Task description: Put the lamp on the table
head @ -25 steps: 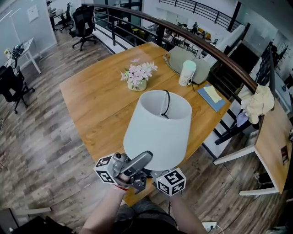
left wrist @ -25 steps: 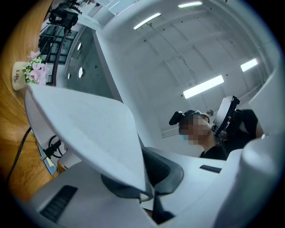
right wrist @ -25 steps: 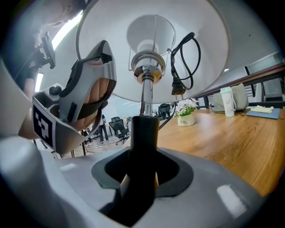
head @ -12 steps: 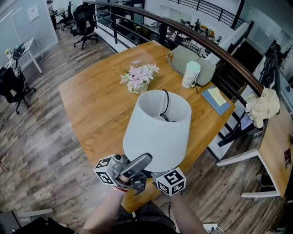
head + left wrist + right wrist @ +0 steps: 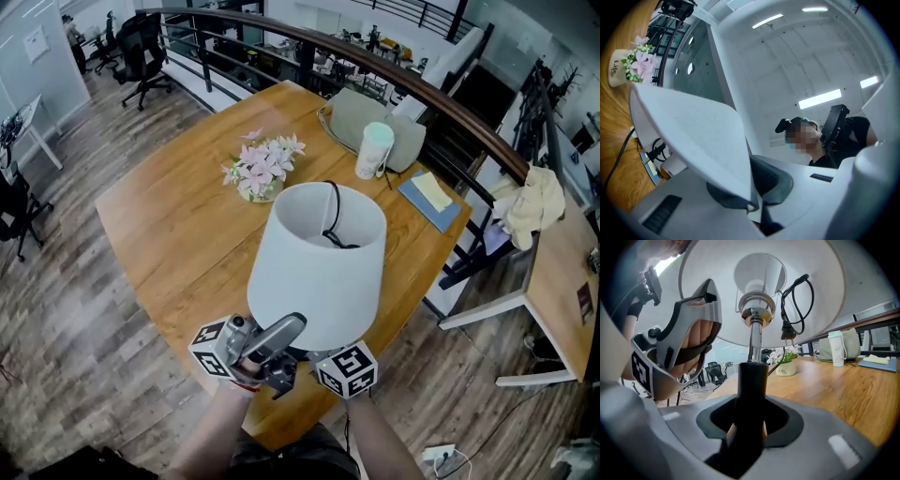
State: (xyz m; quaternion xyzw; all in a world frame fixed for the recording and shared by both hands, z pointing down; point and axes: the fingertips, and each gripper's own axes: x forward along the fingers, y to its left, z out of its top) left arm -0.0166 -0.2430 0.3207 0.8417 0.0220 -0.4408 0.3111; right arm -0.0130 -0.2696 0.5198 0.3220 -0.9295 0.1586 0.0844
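Note:
A table lamp with a white shade (image 5: 317,267) is held in the air over the near corner of the wooden table (image 5: 178,234). Its black cord lies coiled inside the shade (image 5: 825,296), the plug (image 5: 787,331) hanging down. My right gripper (image 5: 749,427) is shut on the lamp's black stem (image 5: 751,385), below the chrome rod (image 5: 753,341). My left gripper (image 5: 752,201) is shut on the shade's lower rim (image 5: 698,140). In the head view both grippers sit under the shade, the left gripper (image 5: 251,349) beside the right gripper (image 5: 345,367).
On the table stand a pot of pink flowers (image 5: 258,173), a white bottle (image 5: 373,150), a grey bag (image 5: 361,117) and a blue notebook (image 5: 429,199). A railing (image 5: 450,112) runs behind the table. A second desk (image 5: 562,281) stands at the right.
The table has slid left and slightly closer in the head view. The lamp and both grippers keep the same hold and place in the picture.

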